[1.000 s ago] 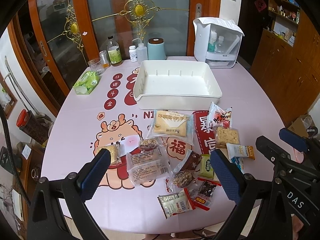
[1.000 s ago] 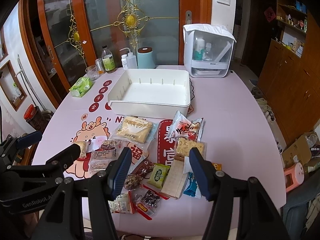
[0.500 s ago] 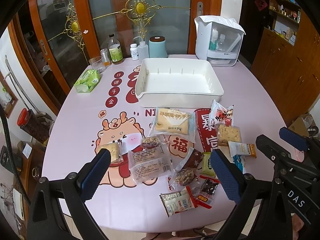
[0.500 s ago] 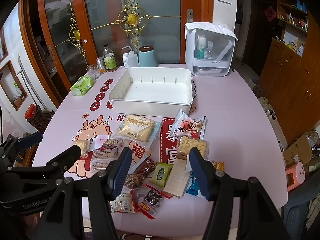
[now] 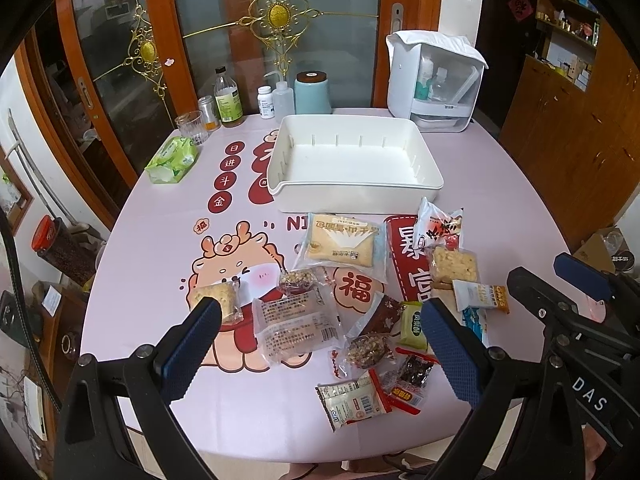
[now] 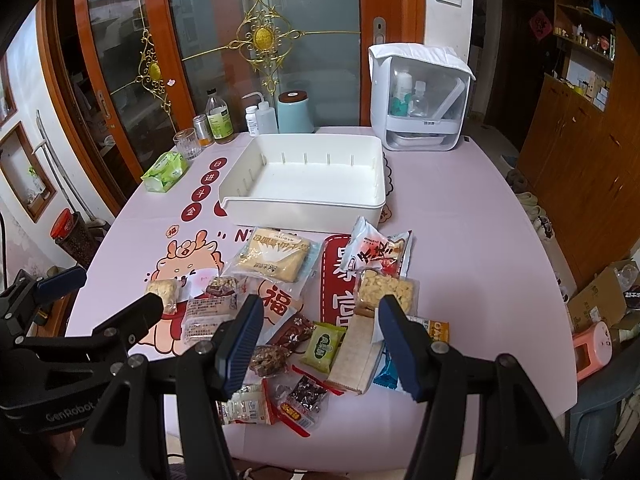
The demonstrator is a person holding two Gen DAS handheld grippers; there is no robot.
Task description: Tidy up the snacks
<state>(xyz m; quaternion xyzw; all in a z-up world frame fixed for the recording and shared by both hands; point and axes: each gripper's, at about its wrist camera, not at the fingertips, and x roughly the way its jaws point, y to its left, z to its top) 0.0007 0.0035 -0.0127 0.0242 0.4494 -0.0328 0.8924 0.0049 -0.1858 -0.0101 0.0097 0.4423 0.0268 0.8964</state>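
Observation:
An empty white bin (image 5: 428,184) (image 6: 372,196) stands at the middle of the pink table. Several wrapped snacks lie in front of it: a large cracker pack (image 5: 342,242) (image 6: 276,258), a red-and-white bag (image 5: 440,228) (image 6: 378,252), a clear cake pack (image 5: 298,322), a green packet (image 5: 414,322) (image 6: 323,346). My left gripper (image 5: 320,344) is open and empty above the near snacks. My right gripper (image 6: 318,340) is open and empty above the same pile. Each gripper shows at the edge of the other's view.
Bottles, a glass (image 5: 191,126), a teal canister (image 5: 313,94) and a white dispenser box (image 5: 434,80) line the table's far edge. A green tissue pack (image 5: 171,160) lies at the far left. Wooden cabinets stand to the right, glass doors behind.
Both grippers have moved slightly forward and down toward the table; the snacks and bin appear a little lower and nearer. Nothing on the table has moved.

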